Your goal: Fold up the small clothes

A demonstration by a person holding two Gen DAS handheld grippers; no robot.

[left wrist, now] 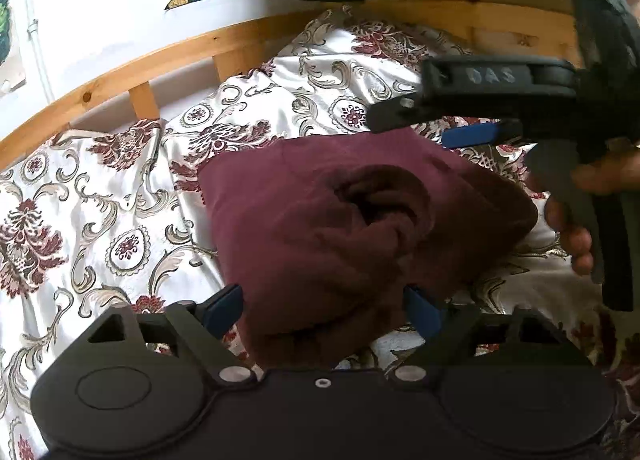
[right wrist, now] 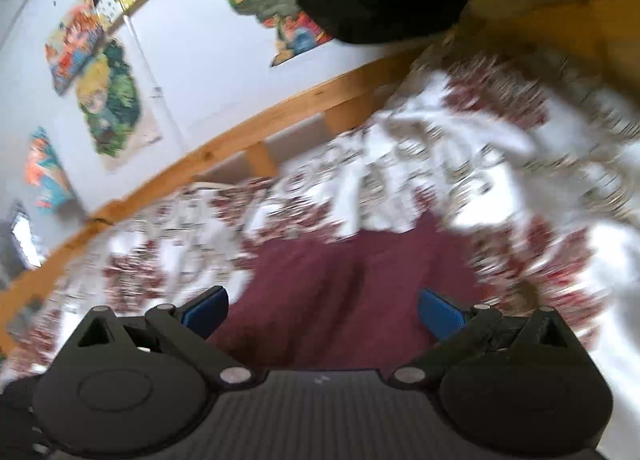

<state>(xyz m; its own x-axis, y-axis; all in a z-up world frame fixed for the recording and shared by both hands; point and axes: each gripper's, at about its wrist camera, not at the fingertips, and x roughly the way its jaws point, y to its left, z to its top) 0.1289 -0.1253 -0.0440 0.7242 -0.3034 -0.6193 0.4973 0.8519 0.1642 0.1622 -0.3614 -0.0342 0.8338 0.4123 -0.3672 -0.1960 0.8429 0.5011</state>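
Patterned bedspread [left wrist: 100,199] is slippery: with your left gripper [left wrist: 324,310] and right gripper [right wrist: 322,314] both open, the maroon garment [left wrist: 320,219] can unfold.

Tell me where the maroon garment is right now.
The maroon garment lies bunched on the floral bedspread, centre of the left wrist view, between the open left gripper fingers, short of the wooden rail.

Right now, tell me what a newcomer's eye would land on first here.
A maroon garment, folded into a bundle, lies mid-bed on the white floral bedspread. The left hand-held gripper stands open around its near edge. Bright cartoon posters dot the wall behind the wooden bed rail.
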